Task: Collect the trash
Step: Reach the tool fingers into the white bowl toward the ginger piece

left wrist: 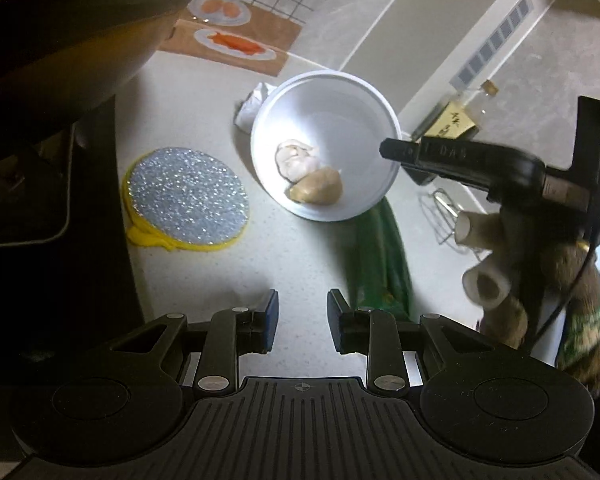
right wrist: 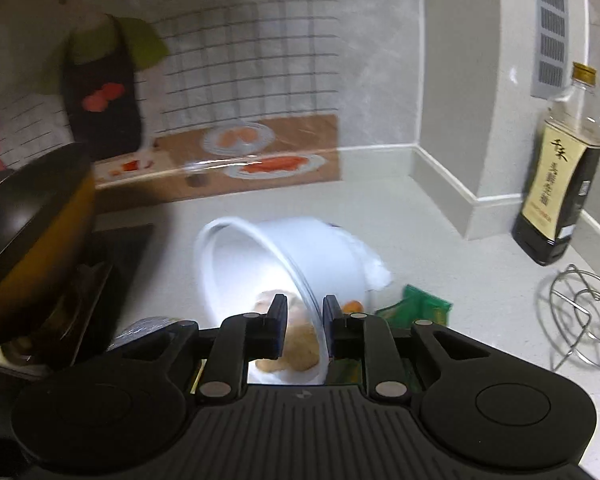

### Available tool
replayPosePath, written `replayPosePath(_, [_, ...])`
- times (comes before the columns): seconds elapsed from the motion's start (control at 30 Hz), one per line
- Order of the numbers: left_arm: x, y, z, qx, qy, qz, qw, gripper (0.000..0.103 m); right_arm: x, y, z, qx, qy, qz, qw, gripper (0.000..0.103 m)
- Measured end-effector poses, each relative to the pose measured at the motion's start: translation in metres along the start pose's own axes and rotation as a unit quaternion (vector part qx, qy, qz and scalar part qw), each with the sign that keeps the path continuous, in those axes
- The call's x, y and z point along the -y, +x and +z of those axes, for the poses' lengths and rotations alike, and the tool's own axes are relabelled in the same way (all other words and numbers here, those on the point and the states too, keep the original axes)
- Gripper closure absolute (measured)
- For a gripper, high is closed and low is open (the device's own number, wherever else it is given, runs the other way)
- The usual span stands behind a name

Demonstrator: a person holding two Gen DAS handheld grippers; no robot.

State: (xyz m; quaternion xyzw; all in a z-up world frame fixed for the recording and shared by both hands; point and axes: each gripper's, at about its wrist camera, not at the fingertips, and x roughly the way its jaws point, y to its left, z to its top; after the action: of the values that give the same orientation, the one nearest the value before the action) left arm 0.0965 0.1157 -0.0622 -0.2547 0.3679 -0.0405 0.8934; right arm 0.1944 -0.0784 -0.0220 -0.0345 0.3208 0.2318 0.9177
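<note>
A white plastic bowl (left wrist: 340, 112) is tilted above the counter and holds two pale scraps of trash (left wrist: 312, 178). My right gripper (right wrist: 305, 312) is shut on the bowl's rim (right wrist: 260, 248); its finger shows at the rim in the left wrist view (left wrist: 396, 150). My left gripper (left wrist: 303, 312) is open and empty, low over the counter in front of the bowl. A green wrapper (left wrist: 376, 256) lies under the bowl's right side, also seen in the right wrist view (right wrist: 416, 308). A crumpled white tissue (left wrist: 256, 104) lies behind the bowl.
A round silver scrubber on a yellow cloth (left wrist: 186, 196) lies left of the bowl. A dark wok (right wrist: 32, 232) sits on the stove at left. A soy sauce bottle (right wrist: 556, 184) and a wire rack (right wrist: 584, 316) stand at right. A backsplash wall (right wrist: 260, 60) closes the rear.
</note>
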Motion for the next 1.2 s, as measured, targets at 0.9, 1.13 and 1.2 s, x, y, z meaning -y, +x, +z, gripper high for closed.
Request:
replayPosePath(0.9, [0.078, 0.142, 0.069, 0.041, 0.265, 0.061, 0.9615, 0.07, 0.09, -0.08, -0.086, -0.008, 0.15, -0.062, 0.987, 0.053])
replayPosePath(1.13, [0.081, 0.161, 0.073, 0.039, 0.287, 0.073, 0.9545, 0.065, 0.11, -0.086, -0.107, -0.028, 0.192, -0.067, 0.979, 0.053])
replayPosePath(1.2, [0.082, 0.165, 0.077, 0.034, 0.283, 0.076, 0.9555, 0.065, 0.111, -0.088, -0.109, -0.03, 0.194, -0.067, 0.978, 0.053])
